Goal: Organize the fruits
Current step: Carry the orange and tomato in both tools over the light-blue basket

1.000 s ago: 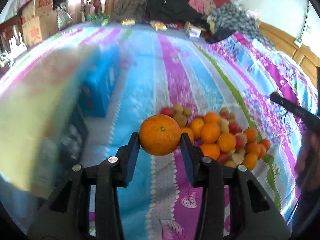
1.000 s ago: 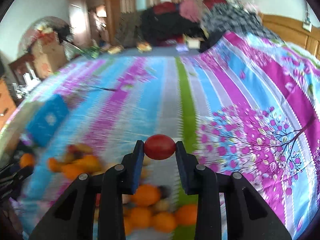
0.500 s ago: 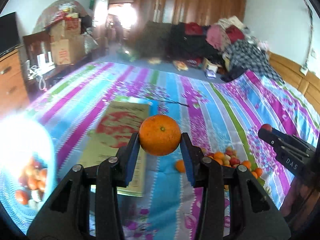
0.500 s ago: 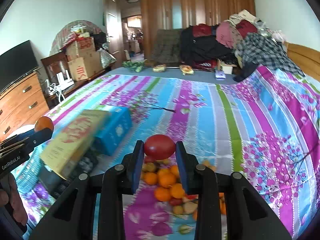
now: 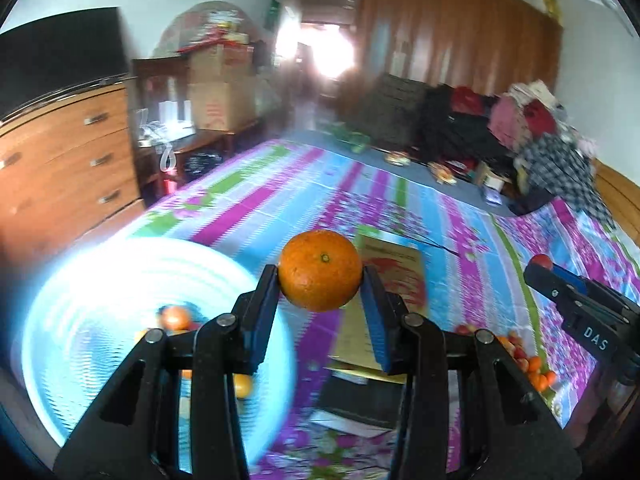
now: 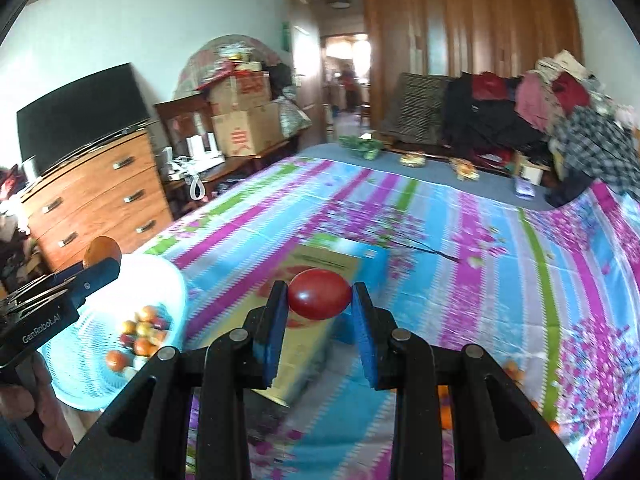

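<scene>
Both my grippers are loaded above the bed [image 6: 460, 240].

Below me lies the striped bedspread with a flat box [image 6: 316, 280], and at its left edge a pale blue basket [image 6: 176, 292], blurred in the left view, holding what look like oranges and red fruits. My left gripper [image 5: 320, 280] has its jaws clamped on an orange [image 5: 320, 276] just above the basket; my right gripper [image 6: 319, 295] grips a red fruit [image 6: 319, 294] over the box.

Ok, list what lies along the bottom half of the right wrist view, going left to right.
Left gripper holding an orange → light blue basket with fruit inside → yellow box → red fruit clamped in the right gripper jaws → loose oranges on the bedspread.
</scene>
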`<state>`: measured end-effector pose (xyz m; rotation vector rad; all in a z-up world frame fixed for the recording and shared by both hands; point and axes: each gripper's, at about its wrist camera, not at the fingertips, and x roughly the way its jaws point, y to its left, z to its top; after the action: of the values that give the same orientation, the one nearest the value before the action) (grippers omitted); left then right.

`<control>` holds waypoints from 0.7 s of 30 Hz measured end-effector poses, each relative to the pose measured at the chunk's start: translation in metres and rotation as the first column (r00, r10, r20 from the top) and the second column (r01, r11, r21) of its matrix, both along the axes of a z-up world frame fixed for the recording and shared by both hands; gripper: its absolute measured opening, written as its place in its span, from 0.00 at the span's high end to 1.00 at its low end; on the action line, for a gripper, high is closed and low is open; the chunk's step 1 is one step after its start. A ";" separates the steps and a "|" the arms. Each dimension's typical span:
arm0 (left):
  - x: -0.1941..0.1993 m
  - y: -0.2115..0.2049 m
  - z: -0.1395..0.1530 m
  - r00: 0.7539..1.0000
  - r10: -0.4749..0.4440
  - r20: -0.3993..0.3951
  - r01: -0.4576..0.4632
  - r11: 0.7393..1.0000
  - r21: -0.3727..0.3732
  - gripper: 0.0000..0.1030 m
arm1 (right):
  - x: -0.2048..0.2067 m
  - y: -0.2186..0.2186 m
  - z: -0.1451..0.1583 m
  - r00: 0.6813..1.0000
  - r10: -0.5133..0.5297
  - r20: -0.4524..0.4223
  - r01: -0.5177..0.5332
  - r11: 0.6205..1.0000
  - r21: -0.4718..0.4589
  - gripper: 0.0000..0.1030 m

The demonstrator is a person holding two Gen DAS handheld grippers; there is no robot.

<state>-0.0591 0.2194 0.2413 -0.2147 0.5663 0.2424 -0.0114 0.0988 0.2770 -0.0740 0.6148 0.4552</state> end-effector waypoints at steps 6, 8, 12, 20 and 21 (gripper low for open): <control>-0.019 0.046 0.002 0.995 0.100 -0.005 -0.100 0.995 -0.025 0.59 | -0.007 0.063 0.012 0.995 0.102 -0.014 -0.102 0.995 0.002 0.65; -0.025 0.057 0.002 0.992 0.124 -0.005 -0.124 0.992 -0.034 0.59 | -0.010 0.082 0.014 0.991 0.133 -0.021 -0.133 0.991 0.002 0.65; -0.037 0.079 0.002 0.986 0.168 -0.001 -0.168 0.985 -0.049 0.59 | -0.011 0.115 0.012 0.982 0.181 -0.049 -0.181 0.983 0.000 0.65; -0.060 0.118 -0.005 0.971 0.236 -0.026 -0.237 0.967 -0.094 0.59 | -0.016 0.172 -0.001 0.953 0.277 -0.125 -0.280 0.960 -0.014 0.65; -0.061 0.123 -0.007 0.969 0.242 -0.037 -0.245 0.965 -0.098 0.59 | -0.017 0.177 -0.003 0.949 0.284 -0.134 -0.289 0.957 -0.016 0.65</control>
<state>-0.1205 0.3422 0.2342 -0.3824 0.5769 0.4559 -0.0280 0.2757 0.2743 -0.1700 0.7445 0.7354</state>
